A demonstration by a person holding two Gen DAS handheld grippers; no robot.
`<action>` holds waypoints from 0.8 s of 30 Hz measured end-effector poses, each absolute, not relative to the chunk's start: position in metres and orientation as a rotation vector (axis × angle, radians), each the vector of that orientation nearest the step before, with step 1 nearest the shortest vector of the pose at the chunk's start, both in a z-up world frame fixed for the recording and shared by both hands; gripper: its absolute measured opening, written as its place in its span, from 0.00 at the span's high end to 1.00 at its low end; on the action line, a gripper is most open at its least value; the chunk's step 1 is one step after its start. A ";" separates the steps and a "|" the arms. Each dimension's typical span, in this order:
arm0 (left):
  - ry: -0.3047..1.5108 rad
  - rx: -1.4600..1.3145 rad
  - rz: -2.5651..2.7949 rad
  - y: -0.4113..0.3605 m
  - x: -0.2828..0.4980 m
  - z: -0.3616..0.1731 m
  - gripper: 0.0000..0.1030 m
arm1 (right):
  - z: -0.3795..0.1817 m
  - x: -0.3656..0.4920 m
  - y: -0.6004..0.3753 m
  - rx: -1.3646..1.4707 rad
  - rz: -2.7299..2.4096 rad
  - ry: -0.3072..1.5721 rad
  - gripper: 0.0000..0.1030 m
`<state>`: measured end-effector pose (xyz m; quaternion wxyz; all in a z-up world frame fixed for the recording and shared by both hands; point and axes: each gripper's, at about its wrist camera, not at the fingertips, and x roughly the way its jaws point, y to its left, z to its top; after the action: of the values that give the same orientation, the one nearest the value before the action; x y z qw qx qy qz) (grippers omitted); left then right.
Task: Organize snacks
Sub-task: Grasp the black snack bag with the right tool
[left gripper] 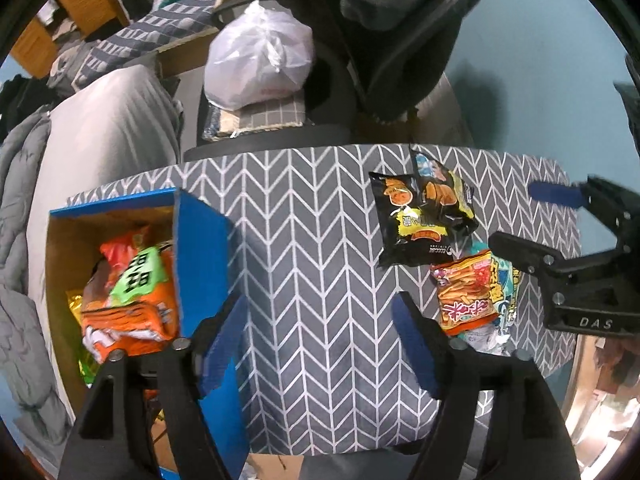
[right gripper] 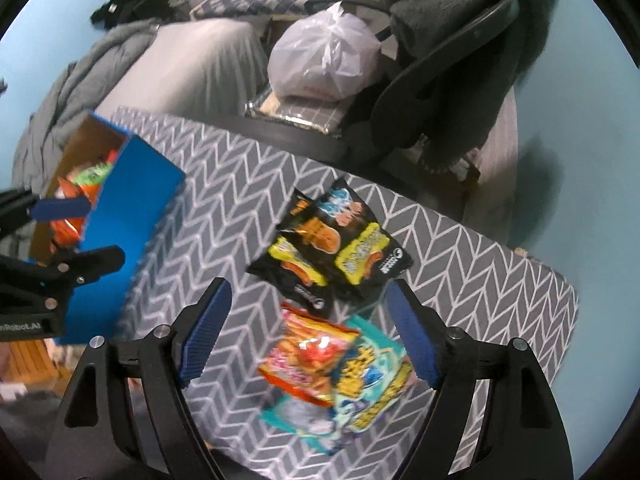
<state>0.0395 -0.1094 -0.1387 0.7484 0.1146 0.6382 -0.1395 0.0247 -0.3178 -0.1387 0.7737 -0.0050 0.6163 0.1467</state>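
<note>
Snack packets: four loose foil-plastic bags lie on the grey herringbone-patterned tabletop (right gripper: 460, 240), toward 3 o'clock in the left wrist view and dead centre in the right wrist view.
Black pair: two glossy black-and-yellow crisp packets (right gripper: 332, 248) overlap each other, at 12 o'clock of the other two.
Orange packet: a small orange-and-red stick-snack bag (right gripper: 308, 356) rests on top of a teal-and-yellow cartoon-print bag (right gripper: 372, 376).
Handling, as I judge it: light, air-puffed, crinkly and slippery film; contents crush easily. Pinch a sealed end seam or a flat corner, gently, not the puffed belly.
Right gripper (right gripper: 308, 332): jaws spread wide, holding nothing, straddling the orange packet from above; whether the pads touch it I cannot tell, the view is blurred.
Left gripper (left gripper: 320, 344): jaws apart and empty, over bare tabletop, its left finger right by the box wall.
Destination: a blue cardboard box with brown inside (left gripper: 204, 248), at 9 o'clock of the packets, already holding orange and green snack bags (left gripper: 136, 296).
In the way: the overlap means one lift may drag its neighbour; the box's near blue wall must be cleared.
Surroundings: a white knotted plastic bag (left gripper: 256, 60) on a black chair (left gripper: 276, 138) at 12 o'clock, a grey blanket (right gripper: 472, 12) over its back.
</note>
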 end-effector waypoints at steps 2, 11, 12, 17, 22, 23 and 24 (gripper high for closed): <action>1.400 0.257 -0.308 -0.115 0.043 -0.147 0.22 | -0.149 0.030 -0.321 -0.056 0.335 1.344 0.23; 1.425 0.260 -0.292 -0.133 0.071 -0.184 0.22 | -0.184 0.060 -0.322 -0.154 0.472 1.373 0.22; 1.427 0.258 -0.292 -0.134 0.075 -0.188 0.22 | -0.188 0.063 -0.321 -0.155 0.487 1.381 0.22; 1.432 0.245 -0.294 -0.138 0.086 -0.201 0.22 | -0.212 0.078 -0.317 -0.186 0.564 1.409 0.22; 1.459 0.212 -0.304 -0.139 0.093 -0.214 0.22 | -0.234 0.085 -0.314 -0.228 0.634 1.437 0.22; 1.464 0.206 -0.305 -0.139 0.094 -0.217 0.22 | -0.241 0.086 -0.314 -0.228 0.646 1.452 0.22; 1.470 0.205 -0.302 -0.139 0.094 -0.218 0.22 | -0.244 0.086 -0.313 -0.227 0.649 1.458 0.22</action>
<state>0.0942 -0.1387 -0.2179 0.7265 0.0929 0.6669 -0.1369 0.0860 -0.3135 -0.2439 0.6923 -0.1017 0.6527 0.2905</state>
